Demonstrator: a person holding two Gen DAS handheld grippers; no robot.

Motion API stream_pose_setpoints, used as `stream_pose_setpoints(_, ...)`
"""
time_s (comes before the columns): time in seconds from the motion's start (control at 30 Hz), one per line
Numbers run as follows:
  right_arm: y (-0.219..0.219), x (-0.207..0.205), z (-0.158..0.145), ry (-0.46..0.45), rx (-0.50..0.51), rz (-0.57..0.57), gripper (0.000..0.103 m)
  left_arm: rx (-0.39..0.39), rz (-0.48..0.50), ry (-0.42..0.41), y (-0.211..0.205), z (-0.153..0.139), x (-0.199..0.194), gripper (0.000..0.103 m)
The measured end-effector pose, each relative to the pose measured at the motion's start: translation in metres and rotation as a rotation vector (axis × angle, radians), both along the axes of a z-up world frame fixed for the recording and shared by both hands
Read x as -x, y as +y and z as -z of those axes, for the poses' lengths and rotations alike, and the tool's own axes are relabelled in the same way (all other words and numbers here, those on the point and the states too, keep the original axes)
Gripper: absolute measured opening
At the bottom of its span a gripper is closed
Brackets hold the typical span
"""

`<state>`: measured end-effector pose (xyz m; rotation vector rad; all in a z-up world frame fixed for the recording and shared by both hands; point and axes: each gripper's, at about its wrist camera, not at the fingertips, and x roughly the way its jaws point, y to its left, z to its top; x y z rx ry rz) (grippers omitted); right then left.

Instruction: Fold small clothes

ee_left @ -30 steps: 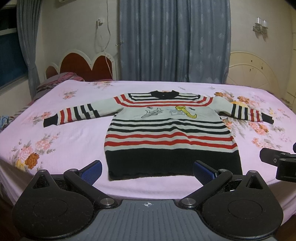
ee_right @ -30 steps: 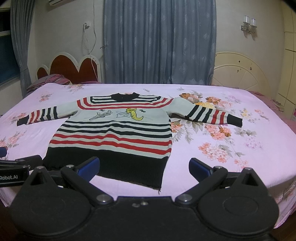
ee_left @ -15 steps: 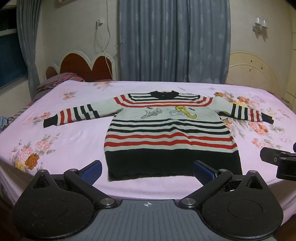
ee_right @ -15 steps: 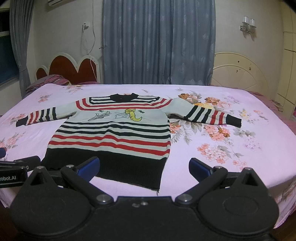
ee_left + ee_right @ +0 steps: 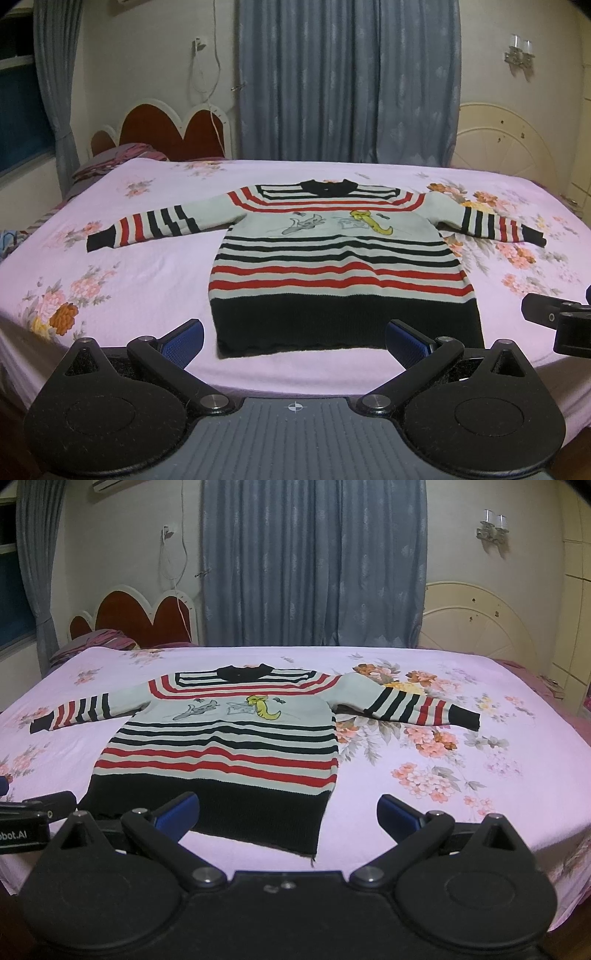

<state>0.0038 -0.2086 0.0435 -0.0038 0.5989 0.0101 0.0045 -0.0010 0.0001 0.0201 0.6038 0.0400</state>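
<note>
A small striped sweater [image 5: 340, 266] in white, red and black, with a cartoon print on the chest, lies flat and face up on the bed, both sleeves spread out; it also shows in the right wrist view [image 5: 229, 746]. My left gripper [image 5: 295, 341] is open and empty, just short of the black hem. My right gripper [image 5: 288, 812] is open and empty, near the hem's right corner. The right gripper's side shows at the right edge of the left wrist view [image 5: 557, 321].
The bed has a pink floral sheet [image 5: 122, 280] with its near edge just below the hem. A red heart-shaped headboard [image 5: 166, 129] and pillows stand at far left. Blue curtains [image 5: 347, 81] and a cream footboard [image 5: 480, 624] stand behind.
Both views shift very slightly; the sweater sits a touch more to the left in the right wrist view. Both grippers stay open.
</note>
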Motion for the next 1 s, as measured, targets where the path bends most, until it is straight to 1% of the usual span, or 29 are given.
stream_pose_setpoints(0.27,0.001,0.001,0.001,0.002,0.001,0.002,0.102,0.003,0.0,-0.001,0.005,0.002,0.003,0.103)
stream_pose_setpoints(0.43,0.003,-0.008,-0.002,-0.005,0.012,-0.001,0.102,-0.003,0.014,-0.02,0.001,-0.006,-0.01,0.103)
stream_pose_setpoints(0.5,0.003,-0.019,-0.004,-0.012,0.01,0.008,0.102,-0.015,0.018,-0.036,-0.001,-0.011,-0.021,0.103)
stream_pose_setpoints(0.63,0.002,-0.042,-0.008,-0.027,-0.003,0.024,0.102,-0.013,0.03,-0.031,-0.004,-0.014,-0.048,0.103)
stream_pose_setpoints(0.73,-0.003,-0.064,-0.005,-0.025,-0.011,0.048,0.102,-0.015,0.043,-0.026,-0.005,-0.011,-0.07,0.103)
stream_pose_setpoints(0.83,-0.008,-0.09,0.001,-0.008,-0.018,0.075,0.102,0.003,0.051,-0.005,-0.003,-0.006,-0.102,0.103)
stream_pose_setpoints(0.93,-0.014,-0.121,0.008,0.004,-0.021,0.103,0.102,0.039,0.054,0.016,0.0,0.003,-0.139,0.103)
stream_pose_setpoints(1.0,-0.017,-0.143,0.012,0.006,-0.024,0.124,0.102,0.058,0.084,0.032,-0.001,0.009,-0.164,0.103)
